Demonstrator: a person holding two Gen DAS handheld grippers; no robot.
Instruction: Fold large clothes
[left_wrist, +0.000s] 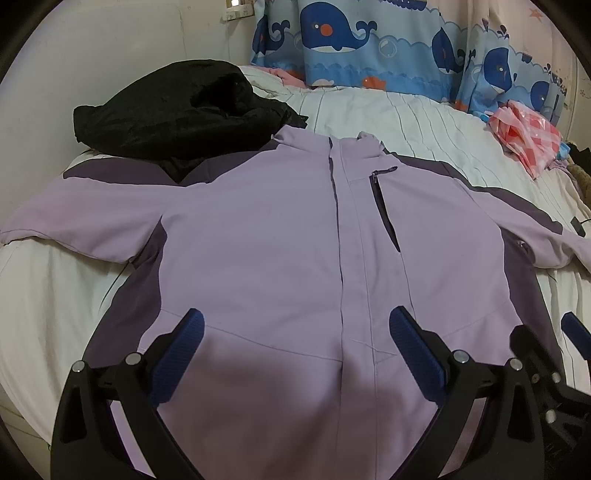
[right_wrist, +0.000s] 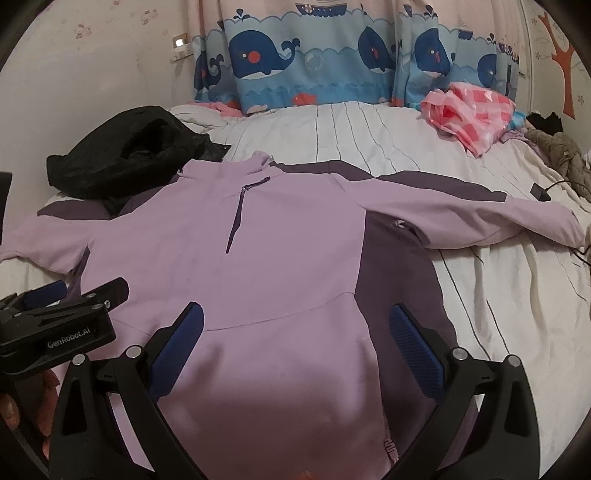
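- Lilac jacket (left_wrist: 258, 229) is lying front-up and spread flat on the bed (left_wrist: 424, 122), hem toward the cameras, collar pointing at the far curtain.
- Both sleeves are stretching out sideways; the one on the left of frame (left_wrist: 74, 210) is reaching the bed edge, the other (right_wrist: 461, 218) is running across the striped sheet.
- Darker purple panels are showing on the shoulders and down both sides of the jacket.
- Front placket is closed; chest pocket zip (left_wrist: 384, 199) is sitting just beside it.
- Left hand-held gripper (left_wrist: 295, 332) is hovering over the lower front of the jacket, jaws spread wide, gripping nothing.
- Right hand-held gripper (right_wrist: 295, 328) is hovering over the hem area nearer the purple side panel, jaws likewise spread wide, nothing between the pads.
- The two grippers are sitting side by side; each is showing at the edge of the other's view, and fingers (right_wrist: 48, 402) of the person's hand are showing under the left one's body.
- Black garment (left_wrist: 177, 114) is lying bunched at the far left corner of the bed, touching the jacket's shoulder.
- Pink checked bag (right_wrist: 469, 114) is lying at the far right of the bed, well apart from the jacket.
- Whale-print curtain (right_wrist: 295, 55) is hanging behind the bed.
- Small dark charger with cable (right_wrist: 539, 192) is lying near the far sleeve cuff.
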